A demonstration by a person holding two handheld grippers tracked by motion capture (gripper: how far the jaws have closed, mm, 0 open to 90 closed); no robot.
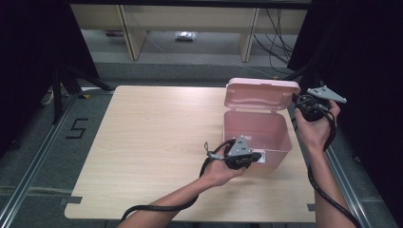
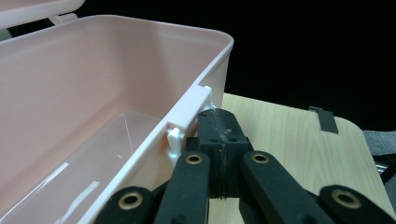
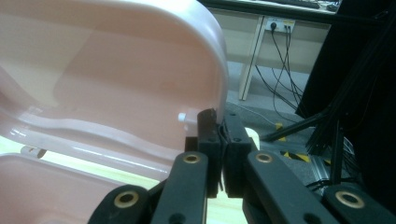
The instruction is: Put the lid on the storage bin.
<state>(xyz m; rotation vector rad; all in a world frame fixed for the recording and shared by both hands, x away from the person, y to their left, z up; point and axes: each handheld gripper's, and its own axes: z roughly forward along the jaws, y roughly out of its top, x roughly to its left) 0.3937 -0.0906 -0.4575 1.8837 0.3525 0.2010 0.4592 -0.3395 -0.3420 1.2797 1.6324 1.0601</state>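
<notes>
A pink plastic box (image 1: 280,145) stands at the right side of the wooden table (image 1: 152,142), its lid (image 1: 261,92) swung up and back. The box's inside (image 2: 93,116) looks empty. My left gripper (image 1: 258,156) lies at the box's front wall with its jaws shut. In the left gripper view, the left gripper (image 2: 217,122) has its tips right against the white latch (image 2: 189,109) on the front rim, with nothing between the pads. My right gripper (image 1: 298,101) is raised at the lid's right end. In the right gripper view, the right gripper (image 3: 220,125) is shut, its tips beside the lid's rim (image 3: 219,79).
The box sits near the table's right edge (image 1: 304,156). Beyond the table's far side stand wooden furniture legs (image 1: 130,33) and loose cables (image 1: 278,42) on the floor. Dark curtains and stands flank both sides. A "5" tape mark (image 1: 77,128) is on the floor at left.
</notes>
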